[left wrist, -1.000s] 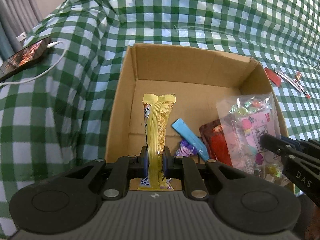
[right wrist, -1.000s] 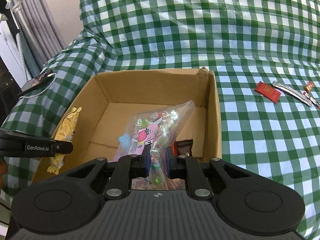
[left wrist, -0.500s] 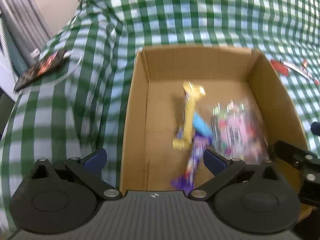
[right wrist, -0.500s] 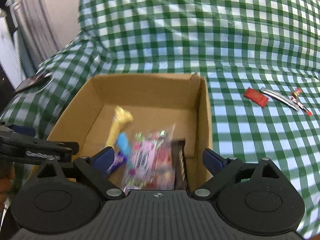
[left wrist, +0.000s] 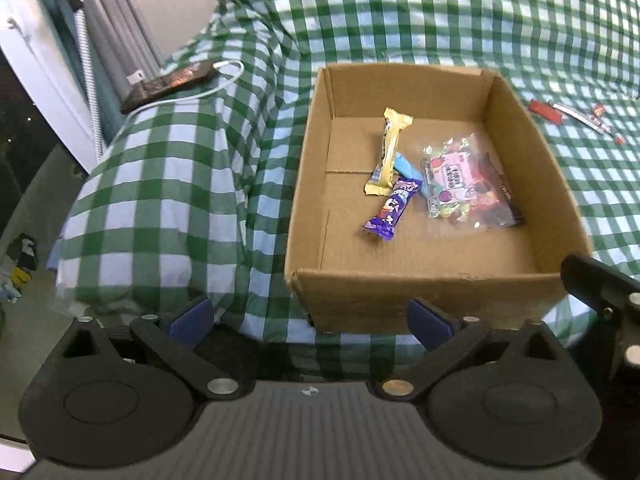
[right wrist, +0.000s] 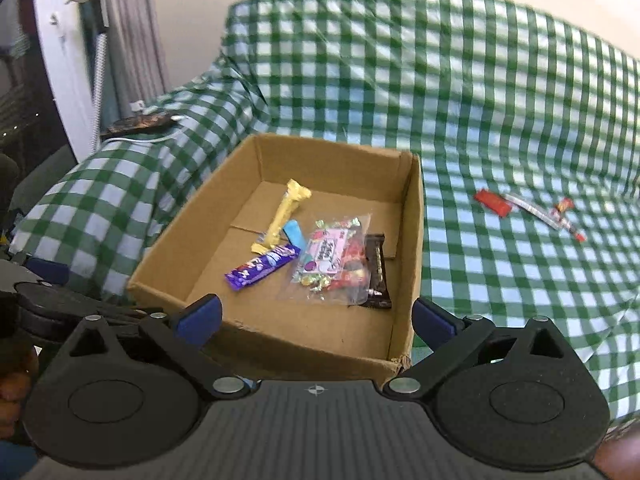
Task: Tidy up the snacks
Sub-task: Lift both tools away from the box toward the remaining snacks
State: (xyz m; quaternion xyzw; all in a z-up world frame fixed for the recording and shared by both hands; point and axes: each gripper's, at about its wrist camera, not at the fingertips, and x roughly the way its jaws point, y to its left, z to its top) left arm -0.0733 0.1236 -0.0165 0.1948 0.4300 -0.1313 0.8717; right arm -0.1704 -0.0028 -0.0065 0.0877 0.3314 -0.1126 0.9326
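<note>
Snacks: most are in the cardboard box (left wrist: 424, 292), which sits on the green-checked cover (left wrist: 168, 168) near its front edge. Nearest, left tongs (left wrist: 310, 316) and right tongs (right wrist: 316, 318) hang just short of the box's front wall, both spread wide with nothing between the pads; right jaws have just been opening, nothing in them. Inside the box, front to back: purple bar (left wrist: 394, 208) toward the middle, clear candy bag (left wrist: 460, 184) lying over a dark wrapper (right wrist: 376, 276) against the right wall, blue stick (left wrist: 406, 164) tucked between, yellow bar (left wrist: 390, 148) pointing toward the back wall. Left half of the box floor is bare. Farther out, toward the cover's right edge: red packet (right wrist: 493, 202), a thin silver sachet (right wrist: 528, 211), a small red-tipped piece (right wrist: 564, 206), all well apart from the box. Phone on a cable (left wrist: 168, 84) at the back-left, not a snack. My read: drop step is done, both tongs free. Next move likely a reach right and past the box for the red packet; flat on soft cloth, so a low, shallow pinch is needed, and may snag fabric.
</note>
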